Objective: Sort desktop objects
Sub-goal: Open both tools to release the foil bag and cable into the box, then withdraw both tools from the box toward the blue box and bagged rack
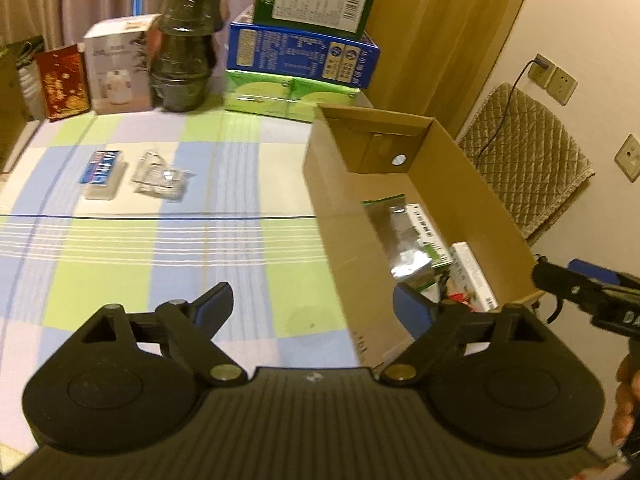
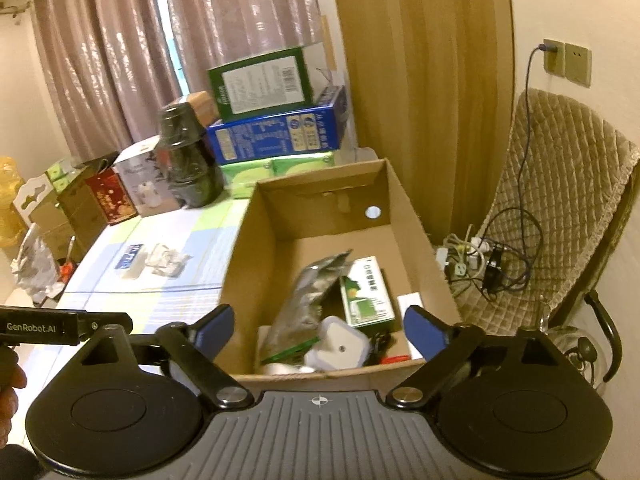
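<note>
- While both jaws stand spread wide with nothing between them, the left hand-held gripper (image 1: 310, 304) hangs over the checked worktop (image 1: 160, 260) at the cardboard box's (image 1: 340, 208) left wall.
- Right hand-held gripper (image 2: 318, 326), released, sits above the box's near end.
- Inside the box: a silver foil pouch (image 2: 308, 292), a green-and-white carton (image 2: 366, 292), a white square gadget (image 2: 340, 346).
- On the worktop, far left: a small blue-topped box (image 1: 102, 174) just beside a clear plastic packet (image 1: 160, 178).
</note>
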Motion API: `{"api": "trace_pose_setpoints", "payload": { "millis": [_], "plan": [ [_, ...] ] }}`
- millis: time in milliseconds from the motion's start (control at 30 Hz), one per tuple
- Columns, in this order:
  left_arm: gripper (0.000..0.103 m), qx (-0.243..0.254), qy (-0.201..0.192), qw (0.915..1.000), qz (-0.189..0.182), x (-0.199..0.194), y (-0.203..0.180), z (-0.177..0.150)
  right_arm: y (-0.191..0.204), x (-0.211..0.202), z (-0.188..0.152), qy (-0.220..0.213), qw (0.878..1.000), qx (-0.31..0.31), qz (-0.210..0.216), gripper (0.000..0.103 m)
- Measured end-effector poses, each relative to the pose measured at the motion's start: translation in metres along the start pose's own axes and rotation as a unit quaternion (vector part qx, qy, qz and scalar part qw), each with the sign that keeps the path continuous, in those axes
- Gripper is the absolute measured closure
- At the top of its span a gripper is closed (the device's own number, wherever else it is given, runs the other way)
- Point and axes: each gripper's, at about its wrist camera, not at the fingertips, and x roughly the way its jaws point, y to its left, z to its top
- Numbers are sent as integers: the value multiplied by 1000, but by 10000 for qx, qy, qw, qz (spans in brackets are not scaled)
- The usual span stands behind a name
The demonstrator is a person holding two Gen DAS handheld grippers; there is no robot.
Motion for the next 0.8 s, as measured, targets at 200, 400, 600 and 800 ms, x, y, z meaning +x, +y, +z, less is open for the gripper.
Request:
{"api": "trace_pose_setpoints", "payload": {
  "millis": [200,400,600,800],
  "plan": [
    [7,-5,-131,9996,236,-26,25,-18,27,-12,-6,-26,9998,-151,119,2],
    [5,-52,-205,9986,481,-48,55,-29,52,-15,-12,11,9994,-259,247,2],
    [4,-114,-335,9969,701,-68,82,-35,80,-13,-14,61,9983,-467,347,2],
    [4,-156,-365,9956,843,-81,107,-41,107,-9,-14,75,9966,-667,482,2]
  ]
}}
